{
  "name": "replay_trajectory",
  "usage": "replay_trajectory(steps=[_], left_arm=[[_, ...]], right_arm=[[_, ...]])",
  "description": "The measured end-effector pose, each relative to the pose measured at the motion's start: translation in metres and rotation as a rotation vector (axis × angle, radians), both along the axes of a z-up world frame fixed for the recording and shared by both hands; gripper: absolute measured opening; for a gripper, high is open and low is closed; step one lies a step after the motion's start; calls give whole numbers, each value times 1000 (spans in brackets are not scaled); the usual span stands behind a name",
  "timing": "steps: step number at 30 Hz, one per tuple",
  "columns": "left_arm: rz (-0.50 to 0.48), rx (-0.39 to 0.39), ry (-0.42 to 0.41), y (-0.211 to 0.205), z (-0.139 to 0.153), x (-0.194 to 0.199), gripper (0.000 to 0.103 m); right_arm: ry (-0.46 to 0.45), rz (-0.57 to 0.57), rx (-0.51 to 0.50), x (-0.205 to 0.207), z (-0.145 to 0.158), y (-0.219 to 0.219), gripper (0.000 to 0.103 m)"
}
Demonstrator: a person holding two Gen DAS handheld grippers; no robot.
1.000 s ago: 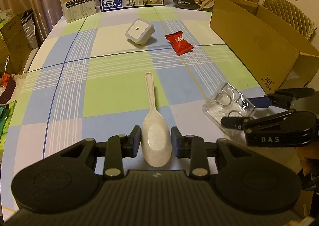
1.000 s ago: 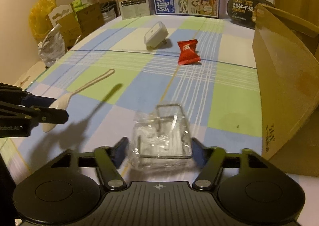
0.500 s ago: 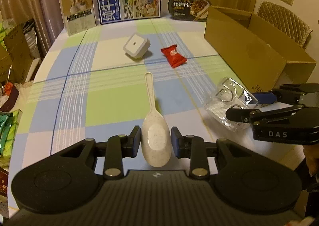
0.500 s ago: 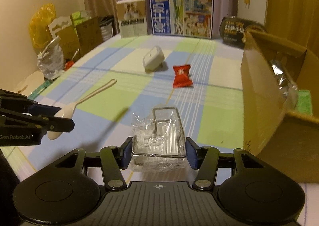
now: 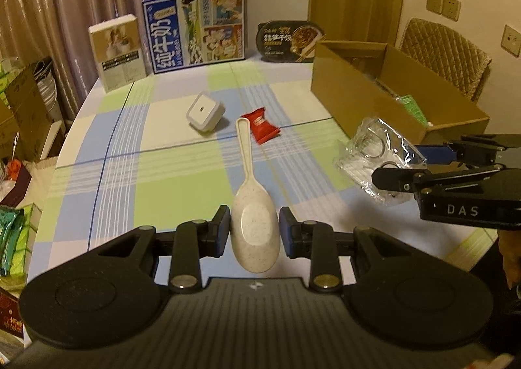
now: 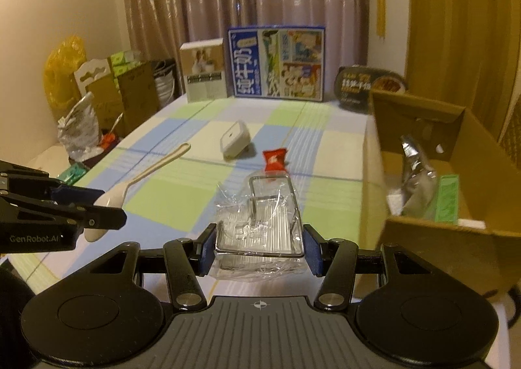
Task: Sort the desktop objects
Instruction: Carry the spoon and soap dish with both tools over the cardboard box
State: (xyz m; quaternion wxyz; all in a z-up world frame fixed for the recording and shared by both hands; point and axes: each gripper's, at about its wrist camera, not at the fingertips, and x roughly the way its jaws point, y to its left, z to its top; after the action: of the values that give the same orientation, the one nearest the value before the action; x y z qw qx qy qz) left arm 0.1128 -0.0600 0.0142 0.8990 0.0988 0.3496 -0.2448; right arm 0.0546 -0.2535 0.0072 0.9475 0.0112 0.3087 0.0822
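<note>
My left gripper (image 5: 255, 232) is shut on the bowl of a speckled white spoon (image 5: 252, 206), held above the checked tablecloth with the handle pointing away. It also shows in the right wrist view (image 6: 130, 186). My right gripper (image 6: 260, 250) is shut on a clear plastic bag holding a metal wire rack (image 6: 263, 219), lifted off the table. This bag also shows in the left wrist view (image 5: 374, 154). An open cardboard box (image 6: 439, 173) stands to the right with several items inside. A white square device (image 5: 205, 111) and a red snack packet (image 5: 262, 126) lie on the table.
A blue milk carton (image 5: 195, 33), a white box (image 5: 117, 51) and a black food bowl pack (image 5: 289, 40) stand along the far edge. Bags and cartons (image 6: 107, 102) crowd the floor left of the table. A chair (image 5: 446, 53) stands behind the cardboard box.
Both grippers have risen from the table, lifting the spoon and the bagged rack. The right gripper closed on the bag and now looks into the cardboard box.
</note>
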Motion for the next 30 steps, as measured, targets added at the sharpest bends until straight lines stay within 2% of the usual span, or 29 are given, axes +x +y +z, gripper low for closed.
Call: replay_trajectory(steps=[20,30], left_arm=[[-100,-40,-44,-64,33,-13,27],[-186,-81,-60,-125,52,-7,27]], right_arm=[[-97,-131,6,-26,41,-70,51],[-127,-251,-3,-26,53,-132,51]])
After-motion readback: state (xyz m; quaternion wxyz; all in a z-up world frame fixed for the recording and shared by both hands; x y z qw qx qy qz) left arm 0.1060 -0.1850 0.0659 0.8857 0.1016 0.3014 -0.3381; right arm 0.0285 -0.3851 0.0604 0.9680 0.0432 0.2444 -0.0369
